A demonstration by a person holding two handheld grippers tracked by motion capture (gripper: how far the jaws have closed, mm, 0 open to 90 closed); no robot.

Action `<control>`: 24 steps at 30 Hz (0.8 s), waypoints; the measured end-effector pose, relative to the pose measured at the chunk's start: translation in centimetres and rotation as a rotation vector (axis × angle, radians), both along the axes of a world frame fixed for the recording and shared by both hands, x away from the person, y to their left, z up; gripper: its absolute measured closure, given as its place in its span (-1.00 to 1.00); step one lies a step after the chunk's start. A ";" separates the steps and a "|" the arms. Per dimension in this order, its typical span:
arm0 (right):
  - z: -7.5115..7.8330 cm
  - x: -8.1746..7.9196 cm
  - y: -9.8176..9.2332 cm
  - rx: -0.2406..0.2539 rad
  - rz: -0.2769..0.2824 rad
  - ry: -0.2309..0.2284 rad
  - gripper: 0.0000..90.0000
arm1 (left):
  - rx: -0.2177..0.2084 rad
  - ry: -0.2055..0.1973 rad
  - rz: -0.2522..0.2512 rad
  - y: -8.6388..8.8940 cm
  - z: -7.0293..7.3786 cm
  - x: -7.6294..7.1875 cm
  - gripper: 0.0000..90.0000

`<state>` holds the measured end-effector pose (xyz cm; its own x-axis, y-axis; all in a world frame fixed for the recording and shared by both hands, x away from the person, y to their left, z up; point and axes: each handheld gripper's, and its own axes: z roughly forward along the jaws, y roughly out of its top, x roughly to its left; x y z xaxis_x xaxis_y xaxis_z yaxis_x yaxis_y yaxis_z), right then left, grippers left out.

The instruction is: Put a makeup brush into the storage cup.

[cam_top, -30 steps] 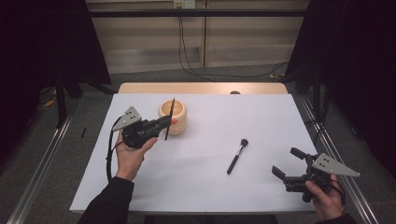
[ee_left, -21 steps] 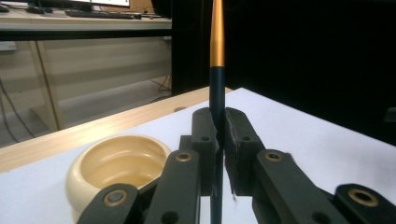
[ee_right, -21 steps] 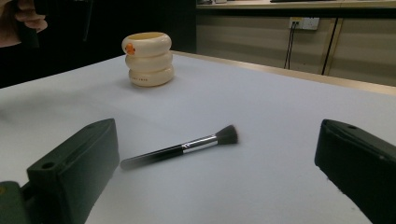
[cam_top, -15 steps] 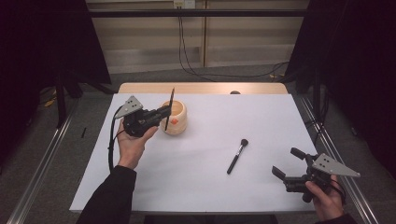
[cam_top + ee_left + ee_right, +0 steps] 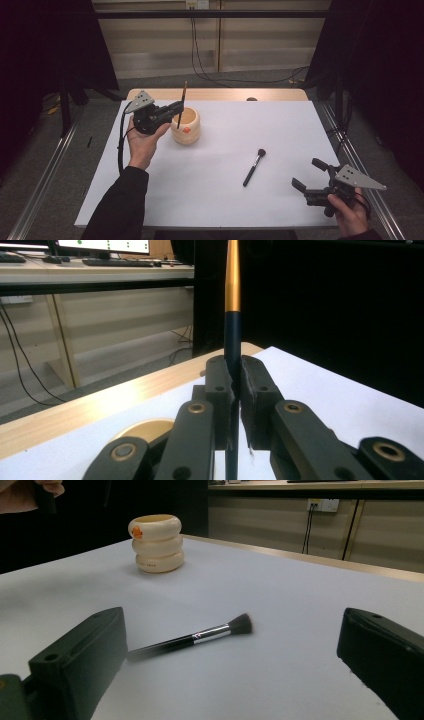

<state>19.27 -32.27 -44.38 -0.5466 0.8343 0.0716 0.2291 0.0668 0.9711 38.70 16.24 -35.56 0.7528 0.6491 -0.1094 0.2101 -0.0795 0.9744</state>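
Left tool raised over cup, pinching upright brush; right tool spread (resting low).

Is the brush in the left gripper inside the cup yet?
Cannot tell. The brush stands upright, clamped in the left gripper at the cup rim; its lower end is hidden.

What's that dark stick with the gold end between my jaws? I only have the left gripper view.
Observer: It is a slim brush handle, held upright by the left gripper, right over the cream ribbed cup.
Operator: Is anything else lying on the table?
Observer: Yes, a black makeup brush lies flat on the white table, apart from the cup.
Operator: And the other gripper?
Observer: The right gripper sits low at the table's near right corner, jaws open, facing that brush.
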 end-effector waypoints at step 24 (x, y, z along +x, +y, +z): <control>0.0 0.0 0.0 -0.001 -0.004 0.000 -1.00 | 0.001 -0.006 0.014 -1.5 1.2 3.2 0.86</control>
